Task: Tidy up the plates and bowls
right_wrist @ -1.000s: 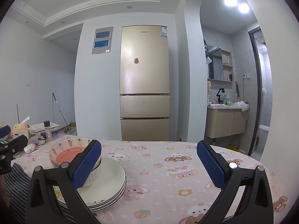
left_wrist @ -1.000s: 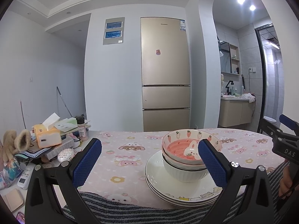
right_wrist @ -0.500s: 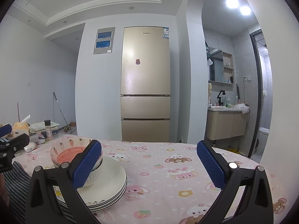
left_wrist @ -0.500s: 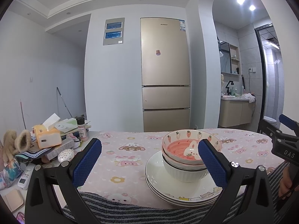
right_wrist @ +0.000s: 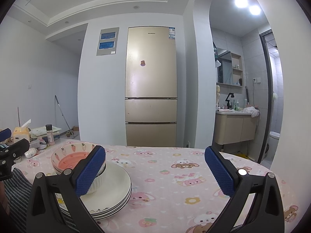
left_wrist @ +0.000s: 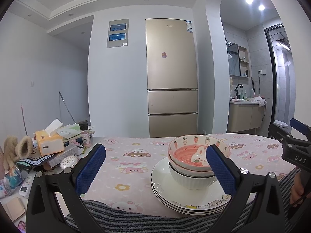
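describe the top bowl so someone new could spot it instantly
On the pink cartoon-print tablecloth in front of the gold fridge, find the stack of white plates. Bowls are nested on it; the top bowl has a pink interior with a bunny and a strawberry-and-carrot rim, unlike the plain white ribbed bowl underneath.

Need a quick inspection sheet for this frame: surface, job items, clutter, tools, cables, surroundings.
Surface: table under a pink cartoon cloth.
Job's things: bowls nested, pink one on top, sitting on stacked plates near the front edge.
Clutter: tissue box, spice jar, papers, remote at the left end.
Grippers: left tool open, empty; right tool open, empty.
Cables: nothing seen on the table.
Surroundings: fridge, bathroom vanity.
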